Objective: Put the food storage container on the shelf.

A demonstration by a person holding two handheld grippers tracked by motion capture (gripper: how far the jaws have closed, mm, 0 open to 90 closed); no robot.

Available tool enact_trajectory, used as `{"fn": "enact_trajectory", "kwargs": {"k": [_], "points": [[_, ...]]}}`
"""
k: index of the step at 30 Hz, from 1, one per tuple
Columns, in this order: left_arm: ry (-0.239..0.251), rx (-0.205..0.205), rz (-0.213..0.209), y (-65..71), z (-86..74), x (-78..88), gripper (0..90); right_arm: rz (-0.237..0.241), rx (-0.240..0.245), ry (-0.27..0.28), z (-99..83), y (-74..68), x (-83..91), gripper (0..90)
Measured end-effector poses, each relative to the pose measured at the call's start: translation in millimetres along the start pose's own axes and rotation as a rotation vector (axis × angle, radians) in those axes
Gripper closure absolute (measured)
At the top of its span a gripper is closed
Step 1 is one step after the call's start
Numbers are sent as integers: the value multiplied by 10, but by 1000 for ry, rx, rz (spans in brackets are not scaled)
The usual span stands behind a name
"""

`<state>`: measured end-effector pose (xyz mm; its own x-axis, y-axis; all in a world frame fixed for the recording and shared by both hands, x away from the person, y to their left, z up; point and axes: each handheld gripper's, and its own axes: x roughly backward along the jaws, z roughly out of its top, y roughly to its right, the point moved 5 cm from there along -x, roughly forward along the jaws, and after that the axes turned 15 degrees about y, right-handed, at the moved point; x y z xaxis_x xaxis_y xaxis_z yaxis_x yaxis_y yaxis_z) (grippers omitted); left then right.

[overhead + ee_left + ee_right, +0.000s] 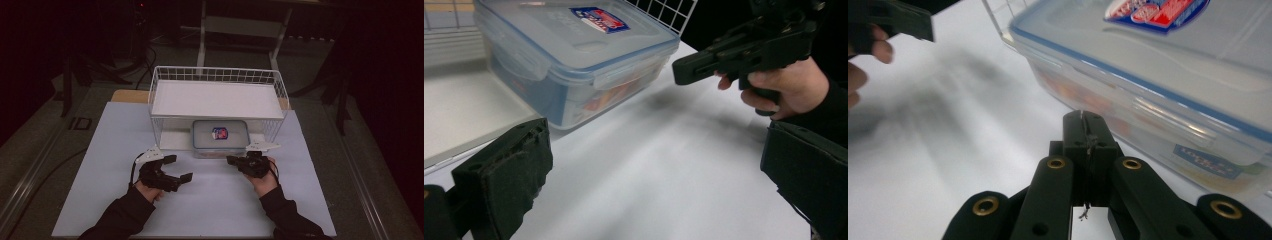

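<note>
Box label [1158, 11] legible — right claw [1087, 131] view

White wire basket rack [218, 75] sits upper centre of the high view, on a pale blue-white table mat [210, 210]. Clear plastic lidded food box [220, 137] lies centre frame, under the rack's shelf, front edge sticking out toward the bottom. Left gripper [181, 168] is lower left of the box, apart from it, w/ jaws spread. Right gripper [231, 160] is just below the box's front edge, lower right of centre, jaws together, nothing between. Grippers well apart, mat between them.
</note>
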<state>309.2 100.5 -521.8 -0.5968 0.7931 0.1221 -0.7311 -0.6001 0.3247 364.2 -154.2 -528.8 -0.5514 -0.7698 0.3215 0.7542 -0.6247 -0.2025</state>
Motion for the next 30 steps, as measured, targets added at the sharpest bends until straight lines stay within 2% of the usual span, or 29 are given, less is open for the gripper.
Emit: {"fn": "enact_trajectory", "kwargs": {"k": [3, 7, 9, 12, 17, 21, 30], "points": [[6, -1, 1, -2, -8, -4, 6, -13, 7, -13, -29, 39, -68, 897], [10, -23, -4, 16, -5, -17, 6, -26, 2, -9, -29, 92, -145, 897], [13, -23, -15, 19, -4, -21, 6, -26, 2, -10, -20, 105, -188, 898], [13, -42, -16, 19, -14, -27, 6, -23, 3, -13, -24, 108, -262, 898], [14, -50, -17, 25, -30, -34, 6, -28, -3, -10, -3, 115, -372, 898], [18, -50, -18, 18, -33, -30, 6, -45, 7, -8, 35, 148, -467, 898], [25, -67, -23, 21, -36, -27, 6, -91, -12, 5, 129, 294, -628, 897]]}}
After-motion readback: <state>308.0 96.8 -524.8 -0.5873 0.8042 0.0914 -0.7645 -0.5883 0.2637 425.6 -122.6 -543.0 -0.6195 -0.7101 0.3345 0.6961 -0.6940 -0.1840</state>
